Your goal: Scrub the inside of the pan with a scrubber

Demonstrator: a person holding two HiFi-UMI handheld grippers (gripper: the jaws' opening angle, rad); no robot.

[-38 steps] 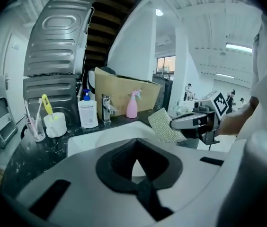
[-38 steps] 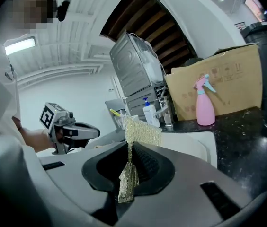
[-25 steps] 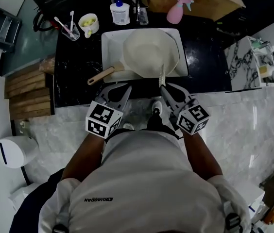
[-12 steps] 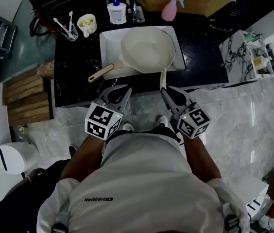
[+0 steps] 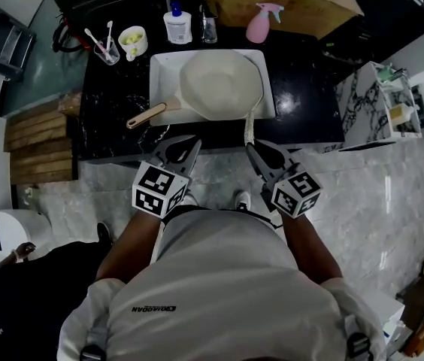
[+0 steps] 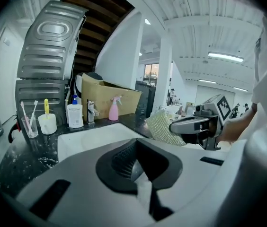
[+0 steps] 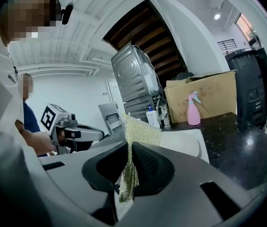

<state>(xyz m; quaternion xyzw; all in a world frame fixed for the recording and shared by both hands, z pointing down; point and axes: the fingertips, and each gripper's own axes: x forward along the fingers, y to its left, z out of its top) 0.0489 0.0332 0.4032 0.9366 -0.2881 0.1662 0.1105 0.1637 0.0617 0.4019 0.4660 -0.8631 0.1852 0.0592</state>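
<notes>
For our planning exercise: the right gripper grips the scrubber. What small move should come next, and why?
Probably carry the right gripper forward and down into the pan: its jaws pinch the scrubber, which hangs by the pan's near rim, not yet inside.

Small dark print on the white shirt (image 5: 152,308) reads roughly "EDIAODAN"; the bottle (image 5: 176,25) label is illegible

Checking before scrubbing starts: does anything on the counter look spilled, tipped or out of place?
Nothing spilled or tipped. Only the pan sits askew in the sink, its handle jutting over the rim onto the counter.
</notes>
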